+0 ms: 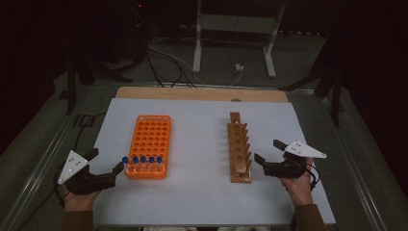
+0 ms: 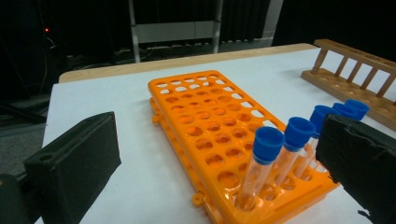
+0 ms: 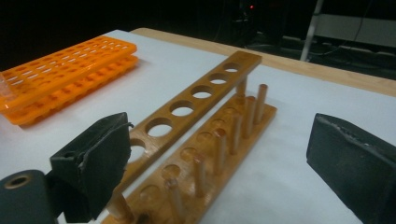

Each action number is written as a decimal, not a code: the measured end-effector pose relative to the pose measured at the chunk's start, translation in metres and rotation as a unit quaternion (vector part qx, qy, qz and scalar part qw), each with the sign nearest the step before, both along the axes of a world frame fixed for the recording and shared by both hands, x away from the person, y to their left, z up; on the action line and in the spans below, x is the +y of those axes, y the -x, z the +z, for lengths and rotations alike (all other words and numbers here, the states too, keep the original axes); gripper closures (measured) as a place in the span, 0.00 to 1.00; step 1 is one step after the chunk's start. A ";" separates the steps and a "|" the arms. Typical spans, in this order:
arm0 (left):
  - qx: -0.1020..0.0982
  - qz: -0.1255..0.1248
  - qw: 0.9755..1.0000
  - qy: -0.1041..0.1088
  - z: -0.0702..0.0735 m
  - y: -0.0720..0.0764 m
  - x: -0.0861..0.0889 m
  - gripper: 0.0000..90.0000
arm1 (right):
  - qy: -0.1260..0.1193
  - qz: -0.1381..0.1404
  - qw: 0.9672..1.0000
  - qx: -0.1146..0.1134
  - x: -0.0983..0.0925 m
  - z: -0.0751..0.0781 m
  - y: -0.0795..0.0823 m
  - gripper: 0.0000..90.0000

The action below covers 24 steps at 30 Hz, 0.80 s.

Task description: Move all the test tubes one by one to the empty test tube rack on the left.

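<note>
Evidently nearer, the left gripper [image 1: 107,161], jaws wide and empty, faces the upright blue-capped clear tubes [image 2: 267,161] along the orange plastic rack's [image 1: 149,144] near row, probably untouched.

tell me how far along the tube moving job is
Nothing looks moved yet: all five blue-capped tubes stand in the near row of the orange rack, and the wooden rack has every hole bare. In hand: the left tool sits open beside the endmost tube, gripping nothing; the right tool waits open at the wooden rack's near end. Left to do, probably: every tube transfer.
</note>
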<state>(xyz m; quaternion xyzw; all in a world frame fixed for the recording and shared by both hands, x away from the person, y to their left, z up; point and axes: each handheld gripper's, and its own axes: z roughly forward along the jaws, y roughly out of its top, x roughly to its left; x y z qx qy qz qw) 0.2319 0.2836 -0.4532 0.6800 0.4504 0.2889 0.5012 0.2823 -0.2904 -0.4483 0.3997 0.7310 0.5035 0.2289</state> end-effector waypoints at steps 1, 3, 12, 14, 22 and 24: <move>-0.002 0.002 1.000 0.000 0.000 0.000 0.000 0.00 | -0.002 -0.001 1.000 -0.001 -0.002 -0.001 0.001 0.07; -0.006 0.004 1.000 0.001 0.000 0.001 0.000 0.00 | -0.004 -0.005 1.000 -0.002 -0.005 -0.002 0.004 0.07; -0.010 0.009 1.000 0.000 -0.002 0.003 0.001 0.00 | -0.024 -0.011 1.000 -0.008 -0.014 -0.009 0.014 0.04; -0.011 0.011 1.000 0.001 -0.002 0.003 0.001 0.00 | -0.027 -0.012 0.999 -0.011 -0.015 -0.009 0.016 0.04; -0.015 0.009 1.000 0.003 -0.002 0.006 0.001 0.00 | -0.038 -0.022 0.999 -0.011 -0.022 -0.016 0.020 0.04; -0.016 0.009 1.000 0.003 -0.002 0.006 0.002 0.00 | -0.040 -0.023 0.999 -0.013 -0.024 -0.016 0.022 0.04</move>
